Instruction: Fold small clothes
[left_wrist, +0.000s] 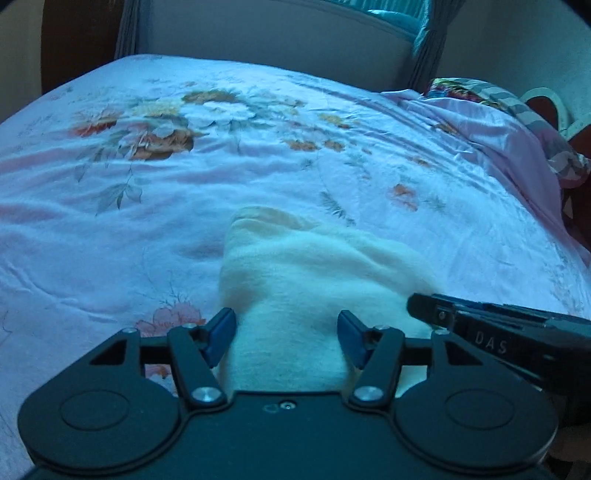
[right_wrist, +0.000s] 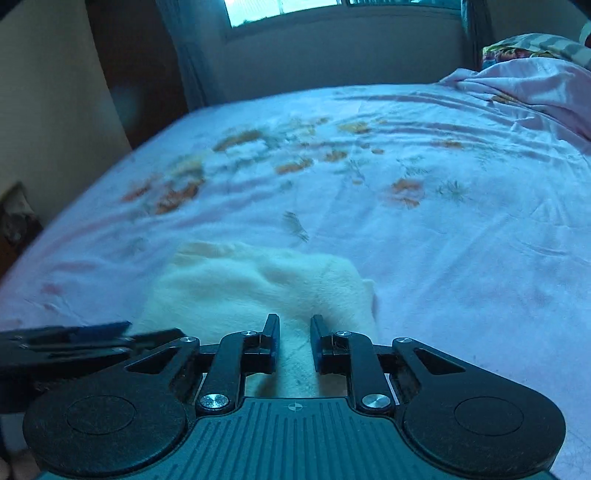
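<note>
Cream garment (left_wrist: 295, 273) on floral bedsheet (left_wrist: 110, 229). Left gripper (left_wrist: 287, 338) jaws apart astride it; right gripper (right_wrist: 294, 341), at its 3 o'clock, pinches a fold.

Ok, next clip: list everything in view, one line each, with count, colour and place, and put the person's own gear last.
Small garment: one, cream-white, bunched on the bed's near edge, between both grippers' fingers.
Bedsheet: one, pale pink with orange flowers, covering the bed.
Rumpled bedding: one heap, pink, far right corner.
Pillow: one, multicoloured print, behind that heap.
Window: one, bright, far wall.
Curtains: grey, either side of the window.
Left gripper: one, black with blue pads, jaws apart around the garment.
Right gripper: one, black, jaws narrow, cloth between them.
</note>
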